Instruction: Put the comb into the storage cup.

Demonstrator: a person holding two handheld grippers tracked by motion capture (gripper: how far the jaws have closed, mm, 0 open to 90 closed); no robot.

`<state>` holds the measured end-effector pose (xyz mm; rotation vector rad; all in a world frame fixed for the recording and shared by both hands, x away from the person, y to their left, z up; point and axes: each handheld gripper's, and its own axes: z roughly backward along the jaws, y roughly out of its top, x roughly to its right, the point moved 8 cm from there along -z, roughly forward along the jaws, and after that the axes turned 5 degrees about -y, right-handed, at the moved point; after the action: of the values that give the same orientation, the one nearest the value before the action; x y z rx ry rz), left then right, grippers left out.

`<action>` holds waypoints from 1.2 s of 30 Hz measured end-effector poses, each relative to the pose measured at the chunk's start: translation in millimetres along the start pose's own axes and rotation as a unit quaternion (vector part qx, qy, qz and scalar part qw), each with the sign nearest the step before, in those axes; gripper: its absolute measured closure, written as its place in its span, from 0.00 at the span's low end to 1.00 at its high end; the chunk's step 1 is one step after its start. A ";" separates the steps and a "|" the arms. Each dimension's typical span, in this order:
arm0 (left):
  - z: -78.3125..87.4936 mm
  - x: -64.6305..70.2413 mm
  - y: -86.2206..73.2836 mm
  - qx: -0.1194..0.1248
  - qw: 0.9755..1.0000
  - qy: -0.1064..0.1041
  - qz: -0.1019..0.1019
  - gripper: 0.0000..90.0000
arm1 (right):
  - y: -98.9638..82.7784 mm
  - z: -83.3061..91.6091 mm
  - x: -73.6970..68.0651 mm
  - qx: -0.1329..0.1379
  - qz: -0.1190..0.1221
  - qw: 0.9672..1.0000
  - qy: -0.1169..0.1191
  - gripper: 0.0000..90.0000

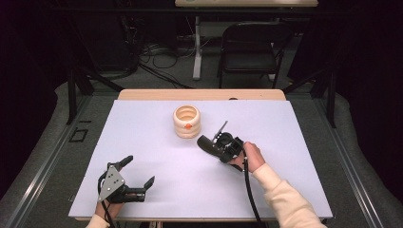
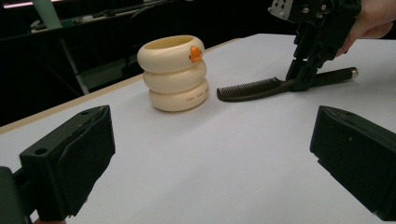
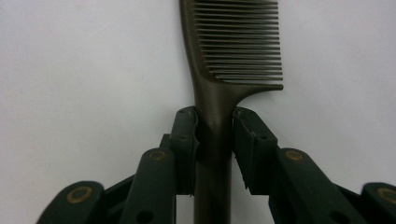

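A: How much of the comb (image 3: 219, 88) could you see in the right gripper view?

B: Its teeth ran off the top edge and its handle off the bottom.

A: And from the high view?

B: The right gripper (image 1: 219, 144) hid most of it. The lettering on the cream ring holder (image 2: 175, 73) was too small to read.

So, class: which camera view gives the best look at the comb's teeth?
The right gripper view: the comb is close up, each tooth distinct, its handle between the right gripper pads. The left gripper view shows it whole, lying flat beside the cream ring-shaped holder, teeth small. In the high view the gripper hides much of it.
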<state>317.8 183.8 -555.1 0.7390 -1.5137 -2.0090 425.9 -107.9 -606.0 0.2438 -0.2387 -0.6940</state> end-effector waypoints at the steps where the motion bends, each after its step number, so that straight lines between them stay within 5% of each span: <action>1: 0.1 -0.1 0.0 0.000 1.000 0.000 0.000 0.00 | -0.3 -0.1 -0.1 0.000 -0.004 1.000 0.002 0.78; 12: 0.3 0.0 0.2 0.001 1.000 0.000 0.000 0.00 | -2.3 1.1 1.3 0.006 -0.011 1.000 0.023 0.80; 36: 0.5 -0.7 0.0 0.000 1.000 0.001 0.001 0.00 | -9.0 22.6 2.6 0.042 -0.005 0.999 0.031 0.80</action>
<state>318.0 184.6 -554.9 0.7387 -1.5132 -2.0062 415.7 -119.4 -587.0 0.3465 -0.2073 -0.6858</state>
